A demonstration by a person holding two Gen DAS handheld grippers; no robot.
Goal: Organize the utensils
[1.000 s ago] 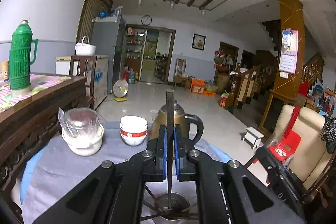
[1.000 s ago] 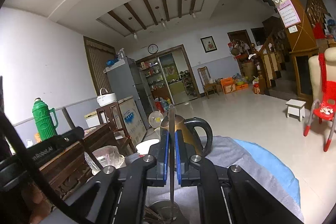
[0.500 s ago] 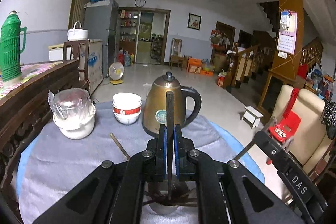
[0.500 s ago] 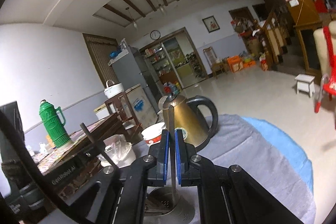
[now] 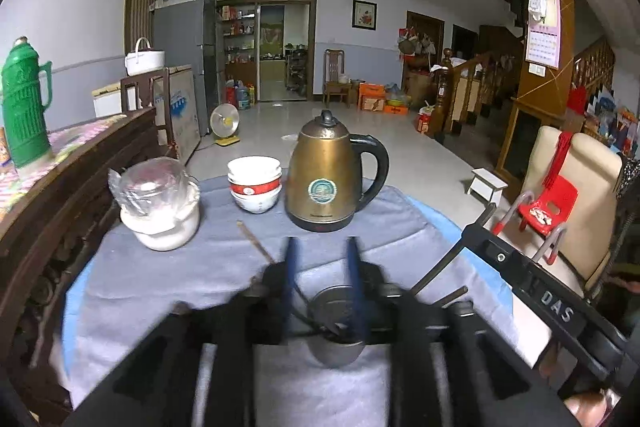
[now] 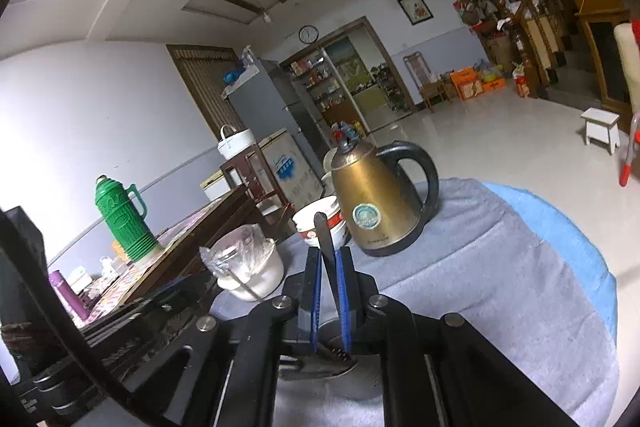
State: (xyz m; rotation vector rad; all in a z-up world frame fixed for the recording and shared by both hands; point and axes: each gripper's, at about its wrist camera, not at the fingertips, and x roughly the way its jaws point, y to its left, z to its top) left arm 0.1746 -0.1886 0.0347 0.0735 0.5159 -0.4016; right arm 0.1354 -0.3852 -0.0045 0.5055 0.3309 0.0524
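Observation:
In the left wrist view my left gripper (image 5: 322, 267) is blurred, and its jaws are opening. Nothing is between its blue pads (image 5: 290, 267). Just below and beyond them stands the metal utensil holder (image 5: 336, 347) with dark sticks inside. One brown chopstick (image 5: 256, 245) lies loose on the grey cloth (image 5: 180, 267) to the left. In the right wrist view my right gripper (image 6: 330, 287) hangs over the same holder (image 6: 332, 367). Its jaws are starting to part. A dark chopstick (image 6: 325, 239) leans slanted between the pads, its lower end in the holder.
A brass kettle (image 5: 324, 179), stacked white bowls (image 5: 254, 183) and a white bowl with a plastic-wrapped jar (image 5: 160, 203) stand at the back of the round table. A dark wooden sideboard (image 5: 80, 163) with a green thermos (image 5: 24, 103) flanks the left. The right tool's black housing (image 5: 552, 303) crosses the right side.
The left gripper sank toward the holder, opened and let go of its dark chopstick, which is gone from between the pads. The right gripper tipped down; its chopstick went from upright to slanted.

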